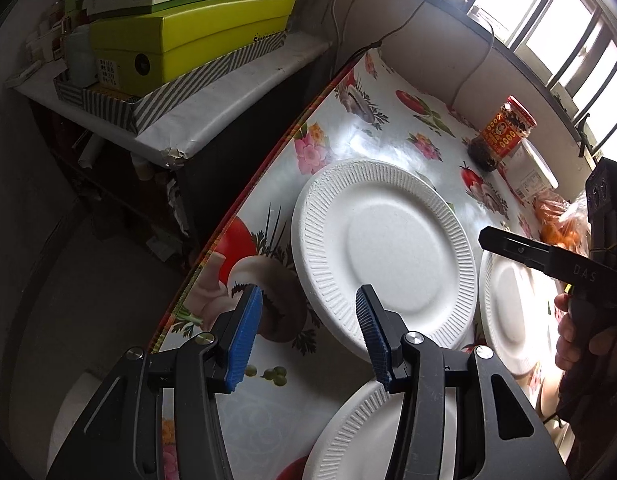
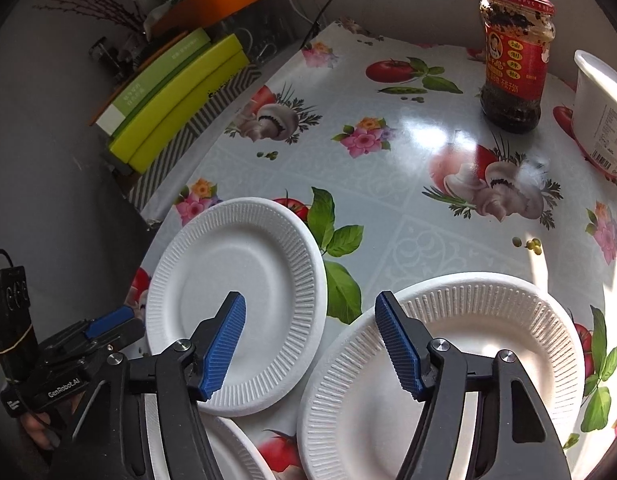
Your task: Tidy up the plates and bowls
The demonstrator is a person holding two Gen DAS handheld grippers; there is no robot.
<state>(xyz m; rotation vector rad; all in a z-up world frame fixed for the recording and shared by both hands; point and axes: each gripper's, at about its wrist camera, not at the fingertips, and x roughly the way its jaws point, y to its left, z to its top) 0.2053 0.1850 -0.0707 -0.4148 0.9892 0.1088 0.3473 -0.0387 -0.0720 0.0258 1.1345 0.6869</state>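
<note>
Your left gripper (image 1: 308,308) and right gripper (image 2: 310,314) both hang with jaws wide apart, holding nothing, above three white paper plates (image 2: 236,304) on the flowery surface (image 2: 388,184).

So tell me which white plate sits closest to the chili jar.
The right-hand plate, under the right gripper's right finger. The plate by the table's left edge and the near one lie farther from the chili jar.

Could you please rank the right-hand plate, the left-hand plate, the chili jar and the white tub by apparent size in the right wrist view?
1. Right-hand plate, though it is nearest the camera.
2. Left-hand plate.
3. Chili jar and white tub: unsure, since the tub is cut off.
</note>
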